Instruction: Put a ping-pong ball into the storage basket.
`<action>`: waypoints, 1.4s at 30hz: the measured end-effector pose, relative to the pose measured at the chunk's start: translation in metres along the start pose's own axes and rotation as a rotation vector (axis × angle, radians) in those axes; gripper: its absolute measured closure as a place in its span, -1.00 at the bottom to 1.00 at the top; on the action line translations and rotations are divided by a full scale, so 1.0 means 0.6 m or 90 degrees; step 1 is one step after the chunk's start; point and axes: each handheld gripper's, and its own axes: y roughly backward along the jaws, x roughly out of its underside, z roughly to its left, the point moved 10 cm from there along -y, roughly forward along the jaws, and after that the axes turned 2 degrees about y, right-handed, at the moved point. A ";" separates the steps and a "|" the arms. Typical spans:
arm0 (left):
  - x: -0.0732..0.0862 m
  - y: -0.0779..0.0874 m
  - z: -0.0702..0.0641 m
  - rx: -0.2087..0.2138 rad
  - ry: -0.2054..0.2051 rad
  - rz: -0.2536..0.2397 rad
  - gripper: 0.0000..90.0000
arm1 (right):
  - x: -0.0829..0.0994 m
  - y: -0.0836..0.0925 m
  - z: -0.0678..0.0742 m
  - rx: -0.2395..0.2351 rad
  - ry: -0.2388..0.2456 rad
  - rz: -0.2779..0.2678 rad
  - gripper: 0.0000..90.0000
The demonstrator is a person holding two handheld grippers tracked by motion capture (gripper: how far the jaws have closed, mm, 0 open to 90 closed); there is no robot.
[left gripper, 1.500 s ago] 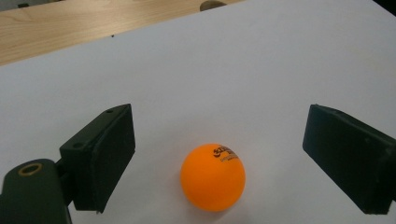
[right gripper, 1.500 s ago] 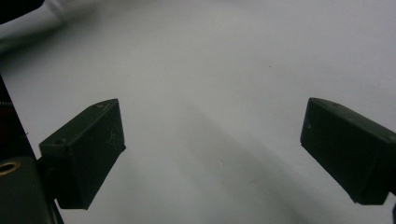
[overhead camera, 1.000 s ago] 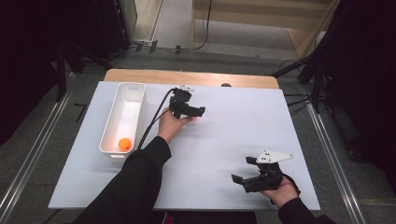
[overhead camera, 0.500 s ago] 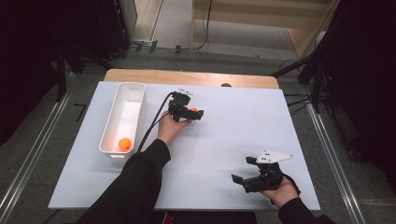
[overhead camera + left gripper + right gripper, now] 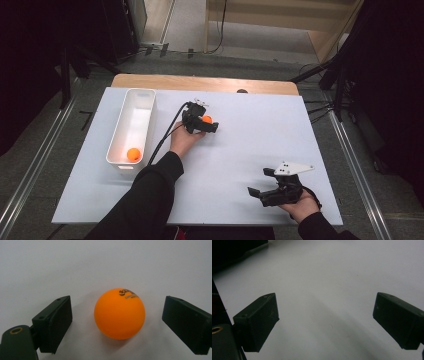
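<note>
The table [image 5: 240,150] fills the middle of the high view. On its left, the bin [image 5: 131,127] holds one ball [image 5: 133,154]. At centre, the left gripper [image 5: 210,123] stands wide around a second ball [image 5: 119,313], not yet pressed. Lower right, the right gripper [image 5: 260,192] waits wide, holding nothing.

A fixed high view looks forward and down over the whole white table [image 5: 240,165]. The left gripper view sits close above the tabletop, facing an orange ball [image 5: 119,313] also seen from above [image 5: 206,119]. The right gripper view looks low across bare tabletop.
</note>
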 end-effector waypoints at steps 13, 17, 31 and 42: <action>0.009 -0.006 -0.003 -0.038 -0.059 -0.013 -0.78 | 0.001 -0.001 0.000 0.002 0.007 0.005 -0.89; 0.010 -0.006 -0.003 -0.041 -0.062 -0.015 -0.77 | 0.002 -0.001 0.001 0.002 0.004 0.007 -0.89; 0.011 0.005 -0.008 -0.043 -0.057 -0.040 -0.23 | 0.001 -0.001 0.001 0.001 0.007 0.006 -0.89; 0.011 0.008 -0.004 -0.046 -0.047 -0.047 0.13 | 0.001 -0.001 0.001 0.000 0.007 0.006 -0.89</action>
